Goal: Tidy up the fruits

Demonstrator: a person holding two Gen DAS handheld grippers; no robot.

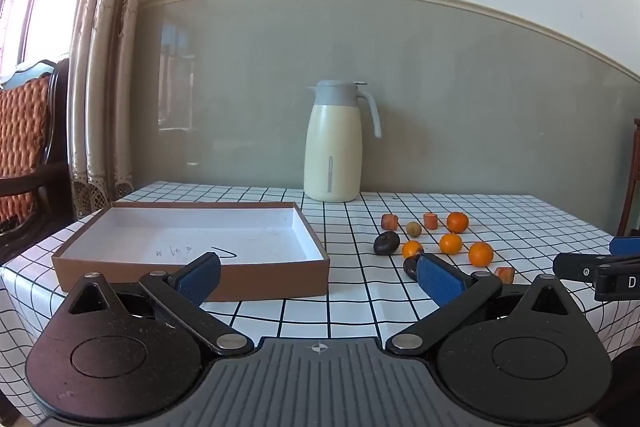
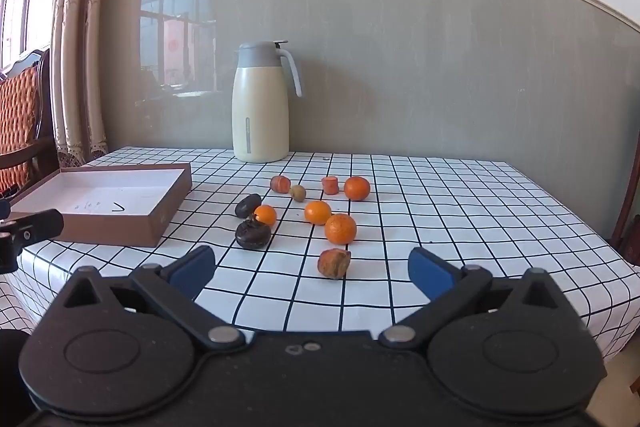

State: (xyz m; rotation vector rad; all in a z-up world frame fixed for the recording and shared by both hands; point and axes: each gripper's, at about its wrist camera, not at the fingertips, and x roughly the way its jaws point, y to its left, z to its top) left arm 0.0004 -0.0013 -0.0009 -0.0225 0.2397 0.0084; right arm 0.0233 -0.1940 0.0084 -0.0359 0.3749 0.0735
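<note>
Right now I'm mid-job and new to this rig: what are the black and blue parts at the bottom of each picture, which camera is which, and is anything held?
No robot arm here: a person holds a two-finger gripper in each hand, each carrying a wide-angle camera that looks along its fingers. The left gripper is seen from its own camera, the right gripper from its own. Both are open and hold nothing. On the checked tablecloth lie four oranges, such as this orange, two dark fruits, a small greenish fruit and three reddish-brown pieces. The brown box on the left holds no fruit. A cream jug stands by the wall.
</note>
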